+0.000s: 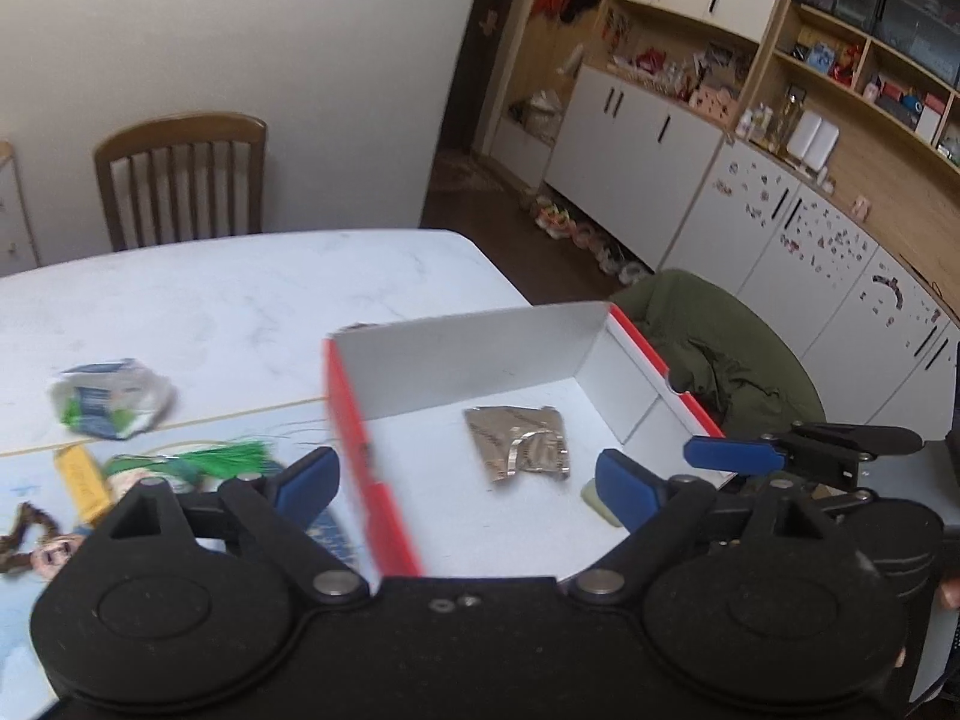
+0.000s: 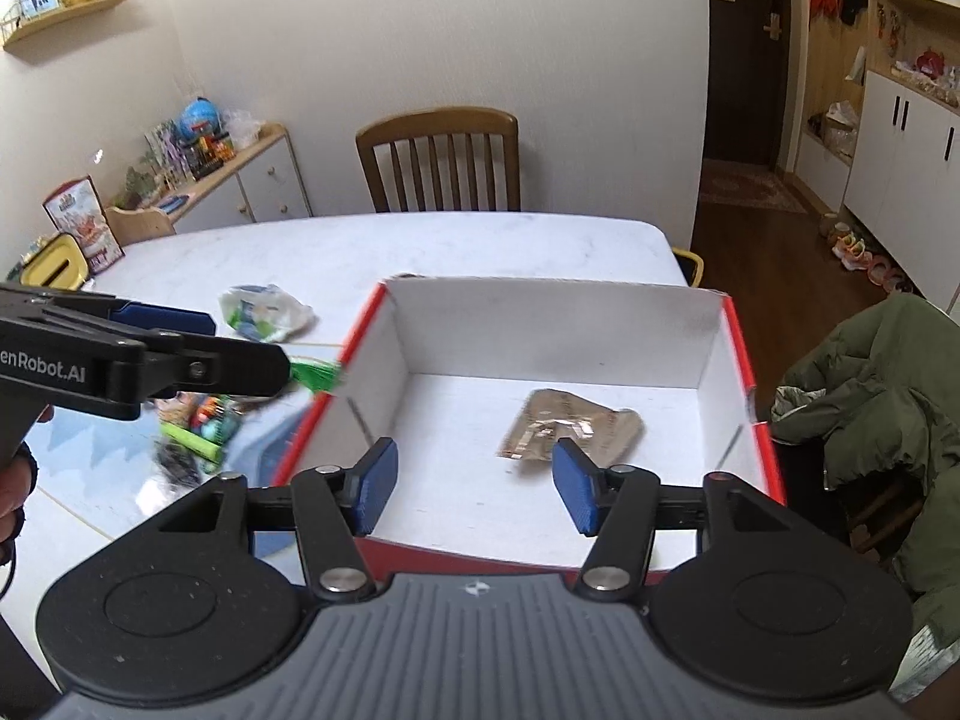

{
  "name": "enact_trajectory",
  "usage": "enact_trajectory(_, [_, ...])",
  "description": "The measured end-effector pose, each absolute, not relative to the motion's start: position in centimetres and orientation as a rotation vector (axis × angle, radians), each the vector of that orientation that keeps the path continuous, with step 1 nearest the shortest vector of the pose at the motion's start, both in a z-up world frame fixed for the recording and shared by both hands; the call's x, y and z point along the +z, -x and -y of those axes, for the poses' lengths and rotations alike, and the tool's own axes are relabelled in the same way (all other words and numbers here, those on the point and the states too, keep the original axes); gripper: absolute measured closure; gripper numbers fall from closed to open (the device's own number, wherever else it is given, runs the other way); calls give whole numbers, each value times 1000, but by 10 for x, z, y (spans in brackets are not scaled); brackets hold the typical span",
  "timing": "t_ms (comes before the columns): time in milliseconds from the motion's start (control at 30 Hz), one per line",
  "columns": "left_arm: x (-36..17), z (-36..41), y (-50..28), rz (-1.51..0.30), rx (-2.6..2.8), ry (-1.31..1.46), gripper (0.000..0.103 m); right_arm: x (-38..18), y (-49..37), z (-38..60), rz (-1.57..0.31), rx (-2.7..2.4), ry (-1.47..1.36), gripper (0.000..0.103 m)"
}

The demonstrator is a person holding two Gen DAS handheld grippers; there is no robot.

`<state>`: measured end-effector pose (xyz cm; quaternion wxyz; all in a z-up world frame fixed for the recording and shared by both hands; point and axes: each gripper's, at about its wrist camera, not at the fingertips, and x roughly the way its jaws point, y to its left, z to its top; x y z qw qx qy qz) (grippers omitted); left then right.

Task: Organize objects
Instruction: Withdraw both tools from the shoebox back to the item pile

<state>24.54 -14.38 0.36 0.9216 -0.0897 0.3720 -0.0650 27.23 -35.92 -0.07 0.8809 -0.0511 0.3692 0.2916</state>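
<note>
Left wrist view: left gripper [image 1: 465, 483] spread wide and empty, straddling the red left wall of the open red-and-white cardboard box [image 1: 348, 420], left pad outside it, right pad inside. On the box floor, a crumpled silvery foil wrapper [image 1: 519, 444] near the middle, and a pale green scrap [image 1: 600, 498] near the right pad, too hidden to name. Outside the box's left wall, on the white table [image 1: 240, 300]: a crushed white, blue and green packet [image 1: 111, 399], a green tassel [image 1: 240, 456], a yellow strip [image 1: 81, 480], a cartoon-printed item toward the table's near left edge. Right gripper [image 1: 729, 457] seen side-on past the box's near right corner; spread cannot be told from here.

Right wrist view: right gripper [image 2: 474, 483] released, nothing between its pads, hovering just over the box's near wall. Foil wrapper [image 2: 570, 429] lying right of centre on the box floor, just beyond the right pad. Left gripper [image 2: 180, 324] reaching in from the left above the clutter beside the box; tassel [image 2: 315, 373] at the box's left wall; packet [image 2: 267, 312] farther back.

Judged step: one item boxed, both tools free, about to fetch another. Next move calls for swinging the left gripper leftward clear of the wall, down over the tassel or packet, then closing on it.
</note>
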Motion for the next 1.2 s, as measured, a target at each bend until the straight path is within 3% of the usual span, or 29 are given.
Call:
enact_trajectory(400, [8,67,-182,-683,-96,178,1,12,-209,293,-688,604,58,30])
enact_trajectory(633, [3,31,-162,-670,-114,185,1,10,-183,261,-667,590,10,19])
enact_trajectory(1200, [-34,-63,-144,-692,8,218,0,-18,-159,179,-749,637,68,17])
